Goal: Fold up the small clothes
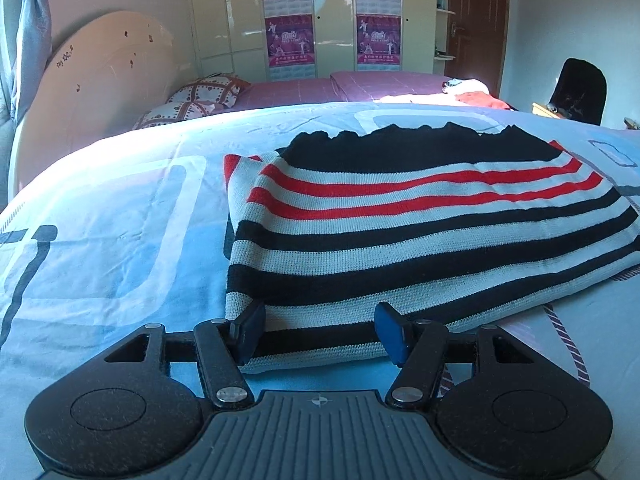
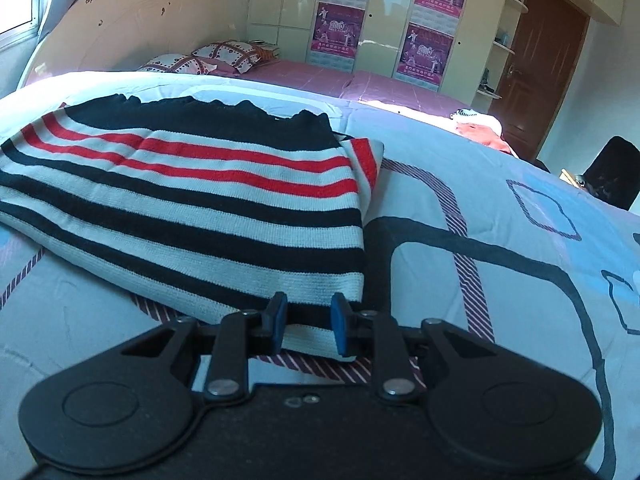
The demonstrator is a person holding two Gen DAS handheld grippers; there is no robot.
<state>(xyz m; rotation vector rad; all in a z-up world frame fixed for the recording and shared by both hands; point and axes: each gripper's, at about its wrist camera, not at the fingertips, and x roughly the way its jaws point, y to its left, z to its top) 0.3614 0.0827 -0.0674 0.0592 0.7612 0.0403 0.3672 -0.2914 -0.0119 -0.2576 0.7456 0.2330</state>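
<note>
Left wrist view: the striped sweater (image 1: 400, 220) lies part-folded on the bed (image 1: 100, 220). Left gripper (image 1: 320, 334) fingers stand spread astride its near hem; right gripper (image 2: 306, 326) fingers, narrower, straddle the other corner without clearly pinching, likely to lift both corners together.

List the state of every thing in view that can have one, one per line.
striped sweater: folded, lying flat on the quilt.
left tongs: open, near hem between the pads, no pinch visible.
right tongs: narrowly parted, near corner of the hem between the pads; whether they press on it cannot be told.
quilt: spread over the bed.
door: closed.
curtain: tied back.
</note>
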